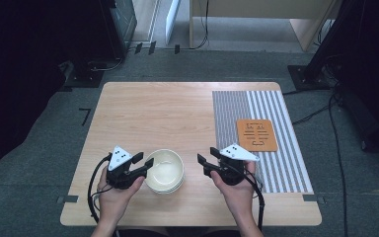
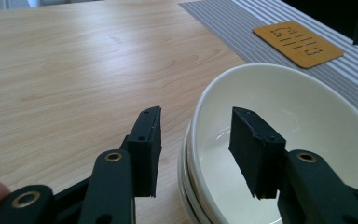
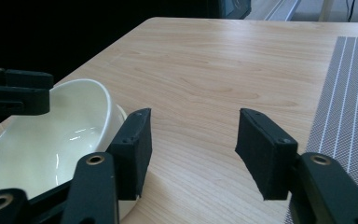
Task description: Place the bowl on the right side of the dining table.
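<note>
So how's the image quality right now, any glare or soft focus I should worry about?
High view: even light on the table, dark surroundings. Left gripper view: the bowl is sharp, with slight glare inside; the orange coaster looks softer. Right gripper view: glossy highlights in the bowl, the far table edge blurs.

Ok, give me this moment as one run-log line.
left gripper: open, jaws astride bowl stack rim | right gripper: open, beside stack, holds nothing | coaster: on striped mat

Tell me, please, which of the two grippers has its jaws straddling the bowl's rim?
The left gripper: one jaw sits inside the white bowl, one outside. The right gripper is open over bare wood beside it.
</note>
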Available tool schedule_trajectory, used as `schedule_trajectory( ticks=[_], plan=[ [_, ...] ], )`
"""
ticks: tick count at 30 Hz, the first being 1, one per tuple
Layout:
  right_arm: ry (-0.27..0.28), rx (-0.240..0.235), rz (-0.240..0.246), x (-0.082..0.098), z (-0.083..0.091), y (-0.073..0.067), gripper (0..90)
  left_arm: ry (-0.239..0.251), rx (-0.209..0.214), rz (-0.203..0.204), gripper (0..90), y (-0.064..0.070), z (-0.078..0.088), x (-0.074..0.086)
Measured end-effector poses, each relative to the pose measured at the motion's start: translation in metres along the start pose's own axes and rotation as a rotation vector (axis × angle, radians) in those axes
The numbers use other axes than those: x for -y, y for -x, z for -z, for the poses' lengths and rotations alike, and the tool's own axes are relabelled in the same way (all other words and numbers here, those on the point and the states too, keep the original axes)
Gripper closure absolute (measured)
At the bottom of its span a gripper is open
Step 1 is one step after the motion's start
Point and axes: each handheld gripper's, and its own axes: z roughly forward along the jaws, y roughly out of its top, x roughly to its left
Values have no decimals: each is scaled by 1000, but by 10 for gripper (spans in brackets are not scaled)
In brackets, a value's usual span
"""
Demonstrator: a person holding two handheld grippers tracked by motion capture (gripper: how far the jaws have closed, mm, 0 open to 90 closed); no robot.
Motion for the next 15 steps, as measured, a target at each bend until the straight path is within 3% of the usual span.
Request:
schedule_trajectory(
  ticks=[3, 4, 9, 13, 15],
  plan=[
    [-4, 7, 23, 1, -2, -8, 378, -9, -14, -13, 589, 2, -2, 2],
    [-6, 14, 30, 2, -3, -10, 379, -8, -4, -12, 596, 2, -3, 2],
    [-15, 34, 59, 3, -7, -21, 441, -22, -28, -31, 615, 4, -6, 4],
    [-17, -42, 27, 5, -10, -19, 595, -35, -37, -53, 645, 6, -8, 3],
    [-7, -88, 9, 4, -10, -19, 625, -45, -38, -59, 650, 6, -9, 1]
  ],
)
